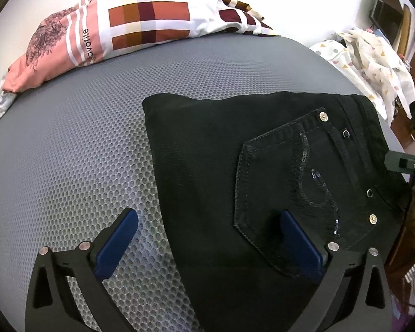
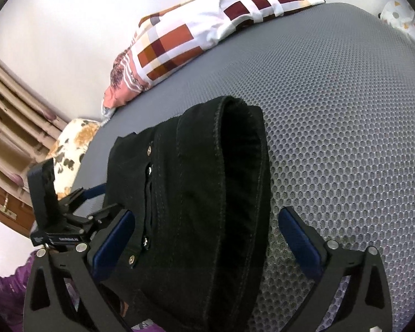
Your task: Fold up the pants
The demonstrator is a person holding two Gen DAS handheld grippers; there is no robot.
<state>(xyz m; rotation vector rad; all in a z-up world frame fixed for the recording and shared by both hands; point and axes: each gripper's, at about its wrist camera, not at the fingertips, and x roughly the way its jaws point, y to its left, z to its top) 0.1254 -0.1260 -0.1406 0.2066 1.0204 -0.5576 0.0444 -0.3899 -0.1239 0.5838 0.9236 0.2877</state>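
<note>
Two grippers work over one pair of black pants on a grey mesh-covered bed. The left gripper [image 1: 207, 238] has its blue-padded jaws spread wide, gripping nothing, one finger over the mesh and one over the pants [image 1: 262, 166]. The right gripper [image 2: 204, 238] is equally wide apart, straddling the folded bundle without pinching it. The pants lie folded, one stitched back pocket [image 1: 290, 193] with sequins and rivets facing up; their near edge is cut off. One checked pillow [image 1: 124, 25] rests beyond on the bed [image 1: 83, 138].

Pants [image 1: 207, 166] lower part cut off at frame bottom; mattress [image 1: 83, 138] beneath hidden.
</note>
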